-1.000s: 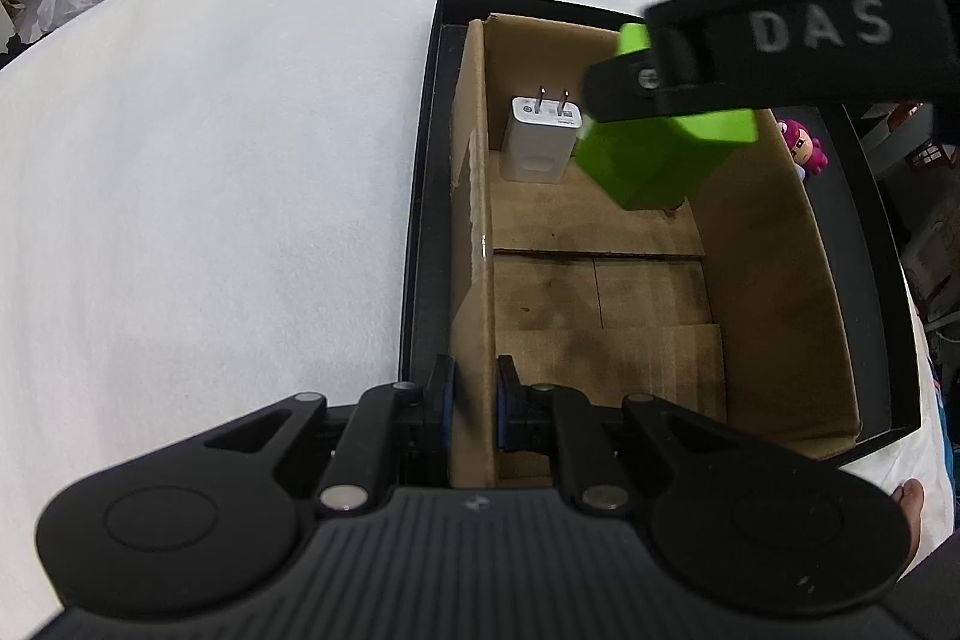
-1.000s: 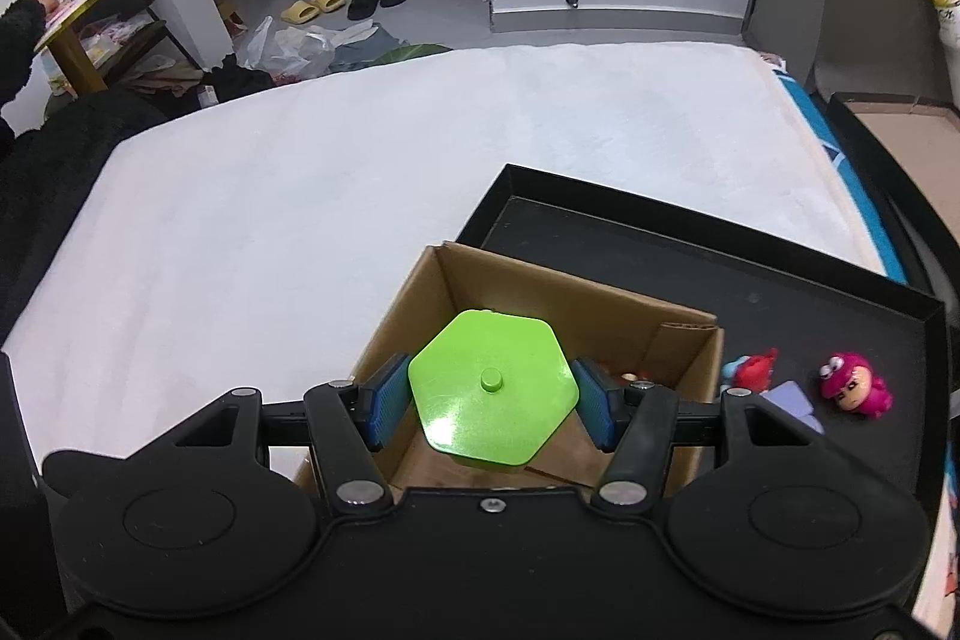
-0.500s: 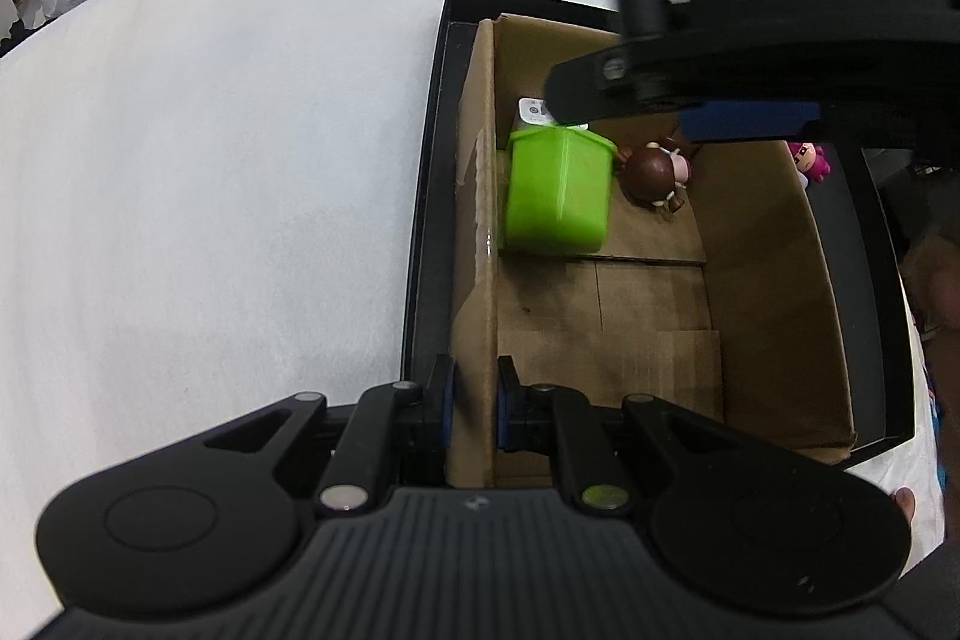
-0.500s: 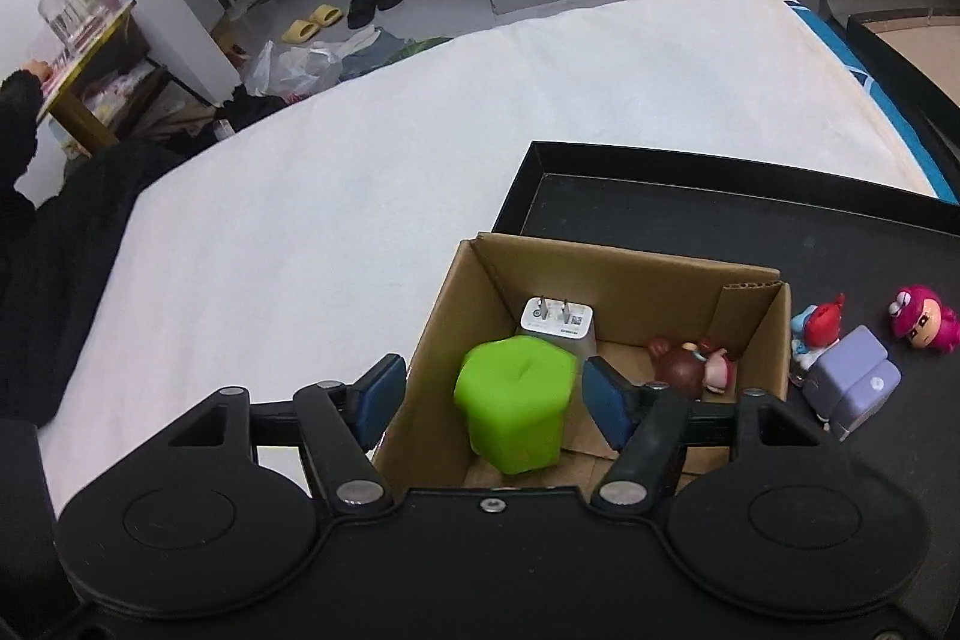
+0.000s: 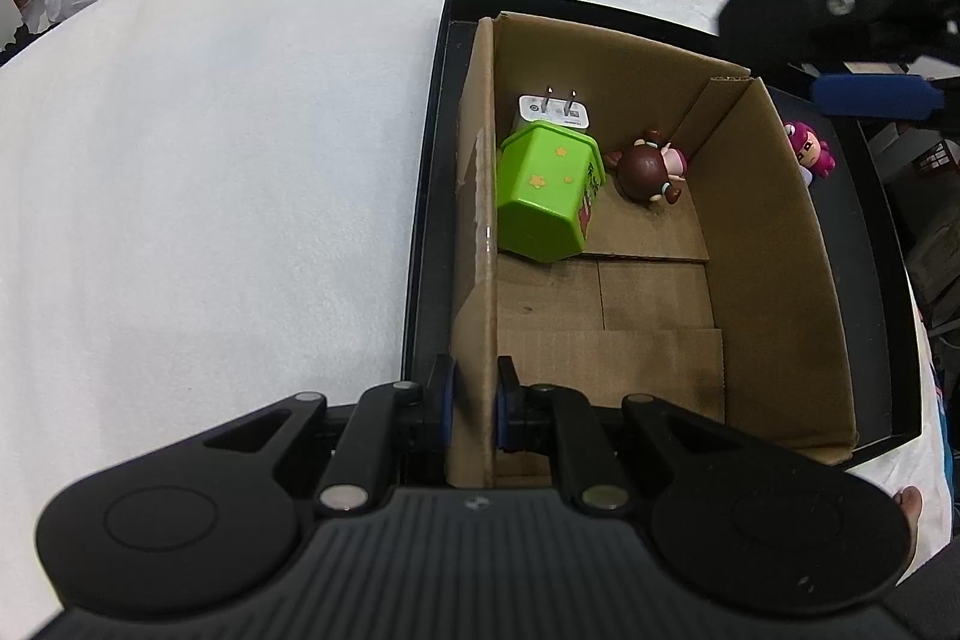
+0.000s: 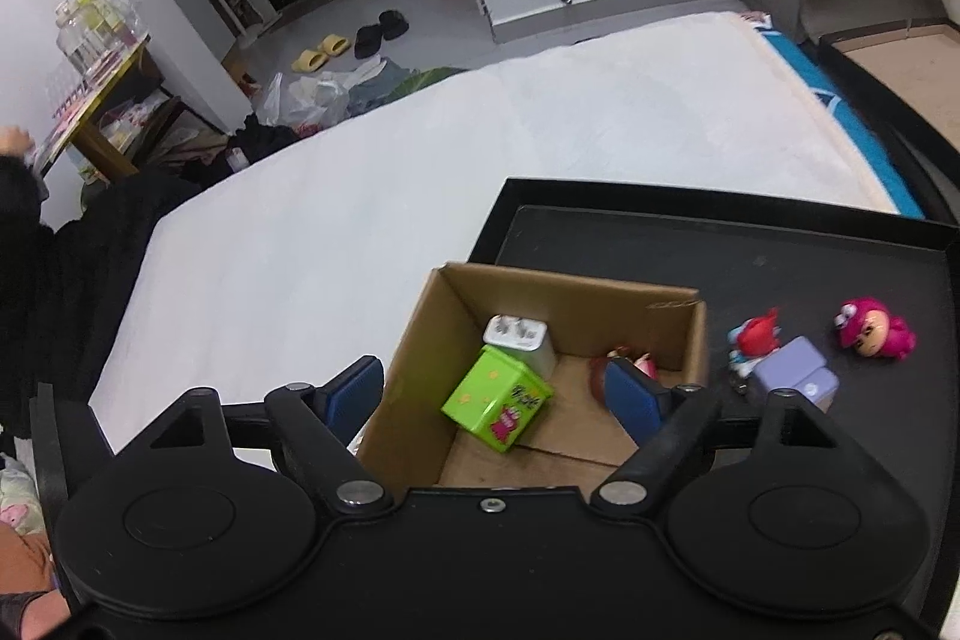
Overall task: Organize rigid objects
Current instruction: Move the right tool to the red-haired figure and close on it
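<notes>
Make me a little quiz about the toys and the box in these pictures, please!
1. True or false: the green tin lies inside the cardboard box.
2. What is the left gripper clamped on? A) the box's wall B) the white charger C) the brown-haired doll
3. Fill in: the right gripper is ____ and holds nothing.

Key:
1. True. It is tipped over, leaning by the charger.
2. A.
3. Open. The pink-haired doll, red toy and purple block wait on the black tray.
</notes>
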`<state>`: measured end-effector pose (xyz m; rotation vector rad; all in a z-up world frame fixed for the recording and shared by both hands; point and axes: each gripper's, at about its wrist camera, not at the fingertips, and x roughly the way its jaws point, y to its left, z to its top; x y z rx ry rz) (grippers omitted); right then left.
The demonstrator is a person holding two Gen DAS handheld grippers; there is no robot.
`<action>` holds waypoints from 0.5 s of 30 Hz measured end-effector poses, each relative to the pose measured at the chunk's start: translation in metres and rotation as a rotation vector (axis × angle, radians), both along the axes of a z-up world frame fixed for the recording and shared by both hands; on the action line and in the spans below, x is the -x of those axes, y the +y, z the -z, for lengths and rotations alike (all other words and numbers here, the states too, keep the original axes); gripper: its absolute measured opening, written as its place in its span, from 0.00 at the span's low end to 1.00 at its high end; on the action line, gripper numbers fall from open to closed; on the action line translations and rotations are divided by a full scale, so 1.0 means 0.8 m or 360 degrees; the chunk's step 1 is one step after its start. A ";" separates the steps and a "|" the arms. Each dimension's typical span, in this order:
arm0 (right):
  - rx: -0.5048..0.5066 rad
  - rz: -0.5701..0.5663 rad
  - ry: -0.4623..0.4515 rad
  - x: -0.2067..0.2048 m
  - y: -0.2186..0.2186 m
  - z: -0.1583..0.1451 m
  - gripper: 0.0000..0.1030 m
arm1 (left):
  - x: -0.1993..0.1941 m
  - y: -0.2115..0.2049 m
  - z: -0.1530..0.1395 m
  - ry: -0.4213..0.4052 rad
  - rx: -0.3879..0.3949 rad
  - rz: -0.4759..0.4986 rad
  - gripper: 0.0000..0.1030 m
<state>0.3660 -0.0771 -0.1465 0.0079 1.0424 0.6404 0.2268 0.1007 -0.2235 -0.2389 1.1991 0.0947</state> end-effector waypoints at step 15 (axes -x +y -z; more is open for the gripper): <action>-0.0049 0.0312 -0.0059 -0.046 -0.065 0.009 0.65 | -0.001 -0.004 0.002 0.0023 -0.0021 -0.0003 0.11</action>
